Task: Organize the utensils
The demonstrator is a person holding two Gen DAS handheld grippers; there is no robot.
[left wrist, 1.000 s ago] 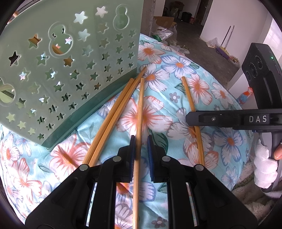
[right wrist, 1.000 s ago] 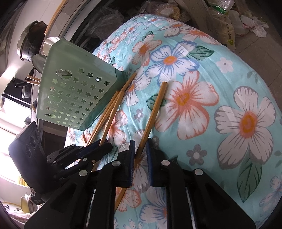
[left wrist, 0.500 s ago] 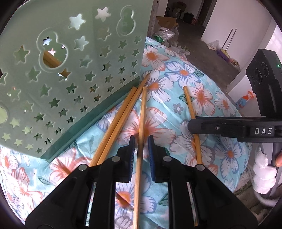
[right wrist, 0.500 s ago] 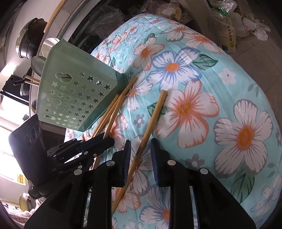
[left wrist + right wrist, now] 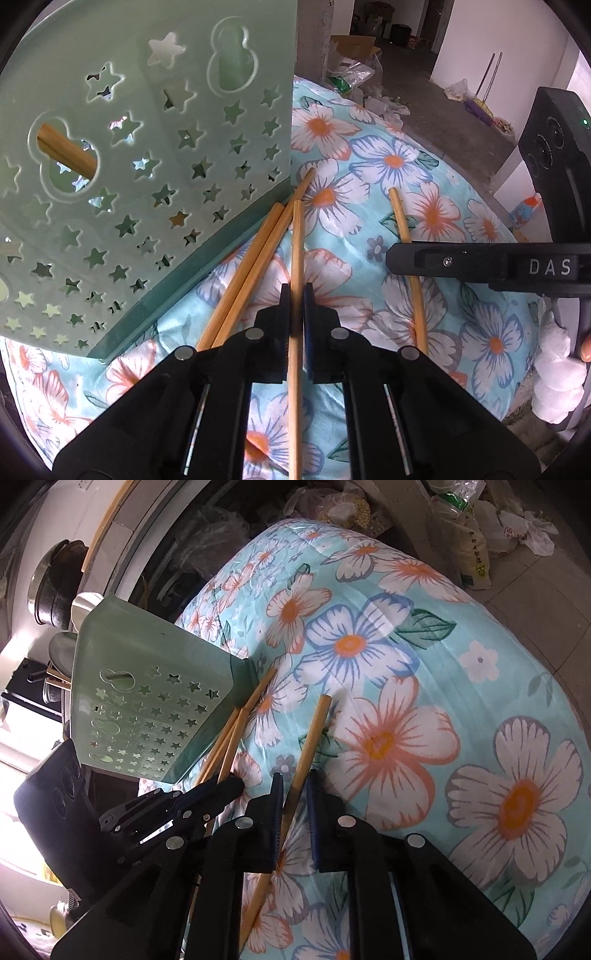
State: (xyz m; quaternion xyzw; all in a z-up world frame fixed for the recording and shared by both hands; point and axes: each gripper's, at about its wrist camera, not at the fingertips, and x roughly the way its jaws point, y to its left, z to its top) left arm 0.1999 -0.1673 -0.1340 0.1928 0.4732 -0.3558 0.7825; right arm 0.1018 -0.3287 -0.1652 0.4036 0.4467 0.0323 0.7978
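Surface: a rounded surface covered by a floral cloth (image 5: 424,192) in turquoise with orange and blue flowers was seen under all the utensils; what lay under the cloth could not be told.

Left gripper (image 5: 294,295): its fingers were closed on a single bamboo chopstick (image 5: 296,240), which ran straight out between the blue pads and back under the gripper body.

Held chopstick, position: its far tip was seen just short of the corner of the green holder, close beside the loose pair.

Loose pair of chopsticks (image 5: 255,258): two sticks were laid side by side on the cloth, left of the held one, their far ends resting against the lower edge of the holder.

Utensil holder (image 5: 140,206): a pale green plastic box with star-shaped cut-outs was found tilted on the cloth at the left; a piece of light wood was glimpsed through one gourd-shaped hole.

Right gripper (image 5: 294,786): its fingers were closing about a fourth chopstick (image 5: 310,738); a small gap appeared to be left at the pads, though the angle made this hard to judge.

Fourth chopstick, position: it was laid on the cloth apart from the other three, to their right, slanting away from the holder.

Grippers, relation: the right one was seen crossing the left wrist view sideways, marked "DAS".
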